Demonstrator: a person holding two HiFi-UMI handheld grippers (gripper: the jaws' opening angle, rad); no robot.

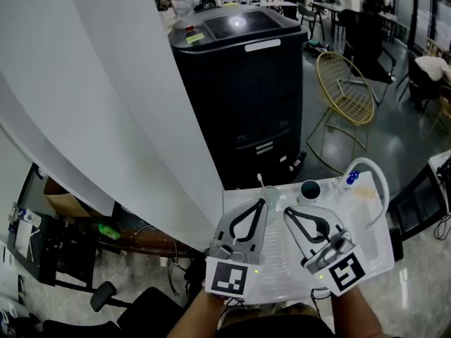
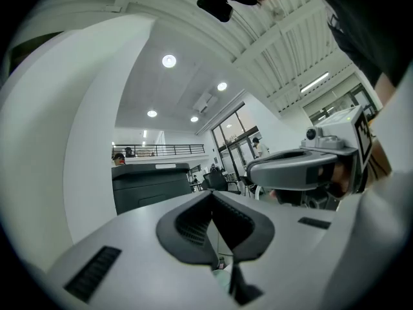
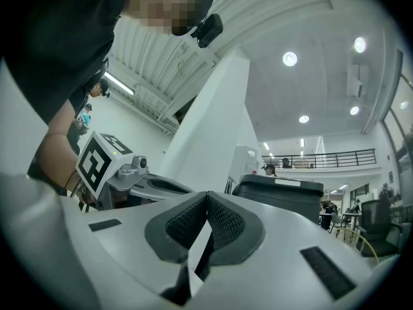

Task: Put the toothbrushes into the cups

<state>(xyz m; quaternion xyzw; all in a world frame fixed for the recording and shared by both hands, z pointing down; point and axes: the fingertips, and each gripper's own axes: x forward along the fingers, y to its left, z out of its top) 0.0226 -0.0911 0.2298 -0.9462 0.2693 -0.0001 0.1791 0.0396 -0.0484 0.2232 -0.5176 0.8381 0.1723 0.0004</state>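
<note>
Both grippers are held side by side low over the small white table (image 1: 373, 255), tips pointing away from the person. Left gripper (image 1: 262, 201): jaws closed tip to tip with nothing between them; its own view (image 2: 211, 196) shows the black pads meeting at the front with only an empty slit behind. Right gripper (image 1: 287, 211): same state, pads pressed together at the tip and empty (image 3: 206, 194). Each gripper shows in the other's camera, close alongside and level. A bare hand (image 1: 211, 303) holds the left one from below. A dark cup (image 1: 310, 189) stands at the table's far edge, just beyond the right gripper's tip. A pale cup (image 1: 272, 197) sits just left of it, right by the left gripper's tip. A thin white stick (image 1: 259, 181) rises from around the pale cup and looks like a toothbrush, but it is too small to confirm or to say whether it is actually inside. A small blue-and-white item (image 1: 352, 178) sits at the far right corner, next to a white curved handle (image 1: 380, 182); can't tell what it is. Beyond the table stand a tall black machine (image 1: 239, 83) and a gold wire chair (image 1: 345, 97), with a wide white column (image 1: 106, 104) on the left.
</note>
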